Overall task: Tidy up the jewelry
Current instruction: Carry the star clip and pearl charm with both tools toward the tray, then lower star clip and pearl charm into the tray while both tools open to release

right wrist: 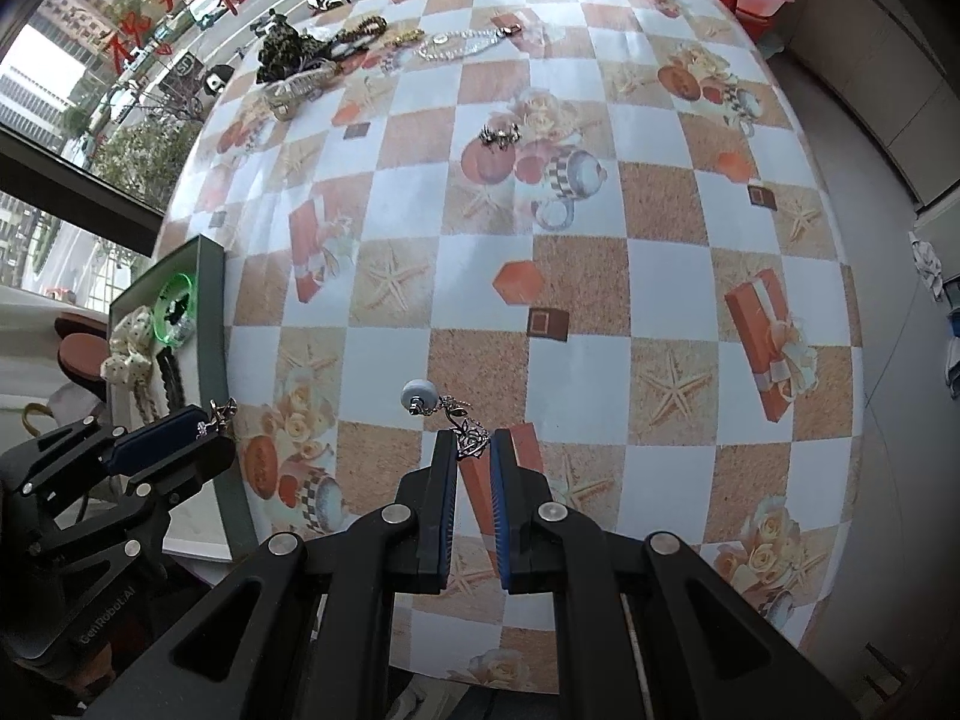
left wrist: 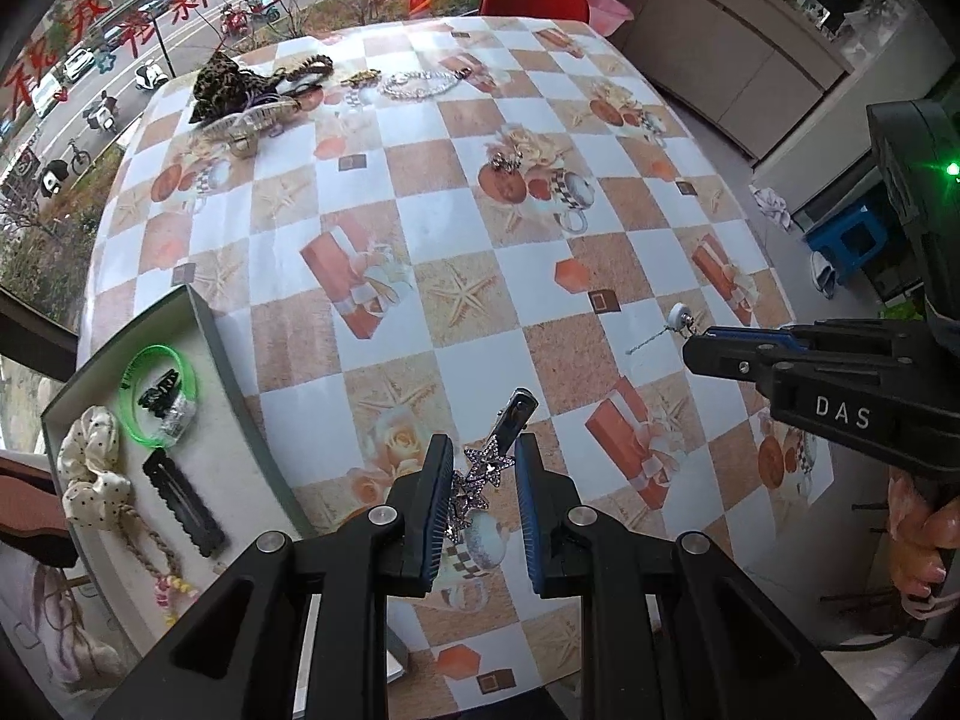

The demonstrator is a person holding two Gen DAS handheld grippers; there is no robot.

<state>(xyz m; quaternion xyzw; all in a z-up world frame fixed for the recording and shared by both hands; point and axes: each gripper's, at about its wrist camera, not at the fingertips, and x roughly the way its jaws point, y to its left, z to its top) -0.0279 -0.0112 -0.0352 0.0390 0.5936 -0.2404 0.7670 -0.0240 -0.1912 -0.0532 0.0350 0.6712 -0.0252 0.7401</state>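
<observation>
A star-studded hair clip [left wrist: 491,468] is seen between the fingers of the left gripper [left wrist: 483,498] at lower centre of the left wrist view; its rhinestone stars touch the left finger, a gap shows on the other side, and its dark metal end juts up past the fingertips; whether it is clamped or merely framed by the half-open fingers cannot be told. In the right wrist view a silver pendant chain [right wrist: 459,420] is pinched at the tips of the right gripper [right wrist: 473,456], whose fingers are drawn nearly together on its filigree part; a round pale bead [right wrist: 417,393] at the chain's end is seen just above the fingertips, over the checked tabletop [right wrist: 600,300]. At the left edge of the left wrist view a green-walled tray [left wrist: 204,324] is seen, holding a green bangle [left wrist: 157,396], a dotted cream scrunchie [left wrist: 96,474] and a black snap clip [left wrist: 183,501]. Toward the upper left of the tabletop a leopard-print scrunchie [left wrist: 225,84] and a clear bead bracelet [left wrist: 420,84] are laid near each other; a small dark brooch [left wrist: 504,162] lies apart, near centre.
</observation>
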